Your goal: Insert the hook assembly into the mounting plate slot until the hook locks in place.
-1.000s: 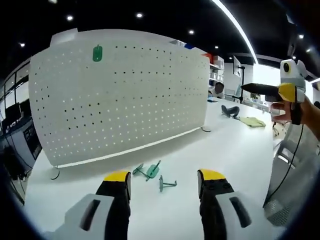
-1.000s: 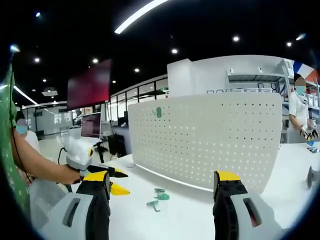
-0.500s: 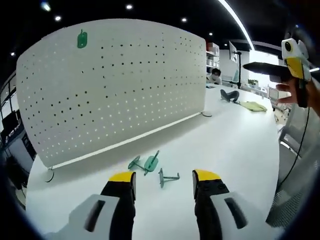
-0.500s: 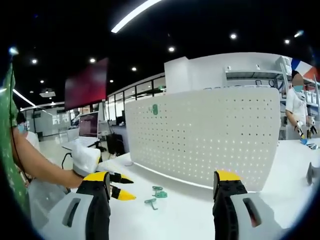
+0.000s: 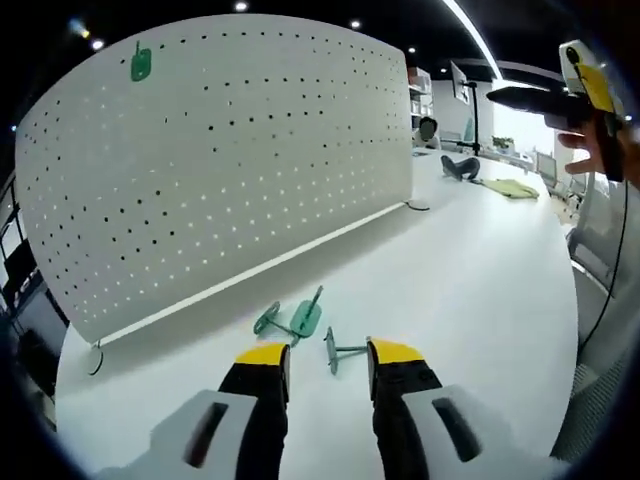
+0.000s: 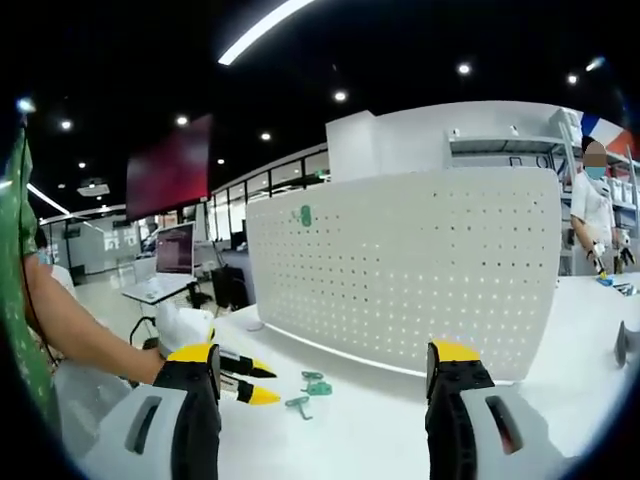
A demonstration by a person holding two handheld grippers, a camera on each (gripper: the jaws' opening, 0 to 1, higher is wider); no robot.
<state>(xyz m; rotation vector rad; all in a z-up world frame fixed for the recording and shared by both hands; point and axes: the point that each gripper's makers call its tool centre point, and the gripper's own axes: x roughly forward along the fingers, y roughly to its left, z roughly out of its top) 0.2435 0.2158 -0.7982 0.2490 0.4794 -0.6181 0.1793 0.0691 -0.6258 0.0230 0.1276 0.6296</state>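
Three small green hooks point(image 5: 305, 322) are lying on the white table point(image 5: 480, 290) at lower centre of the left gripper view, in front of the perforated mounting plate point(image 5: 220, 150), where another green hook point(image 5: 141, 64) is hanging at upper left. The left gripper point(image 5: 326, 358) is hovering over the nearest one, jaws partly open and holding nothing, while the right gripper point(image 6: 325, 368) is standing wide open and empty. They are looking light, stiff and easily flicked away, so pinching the flat pad seems wisest; no writing is showing clearly enough to read.

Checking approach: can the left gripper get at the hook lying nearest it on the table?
Probably yes. The left gripper is open, low over the table, and the hook lies just ahead between its jaws with nothing in the way.
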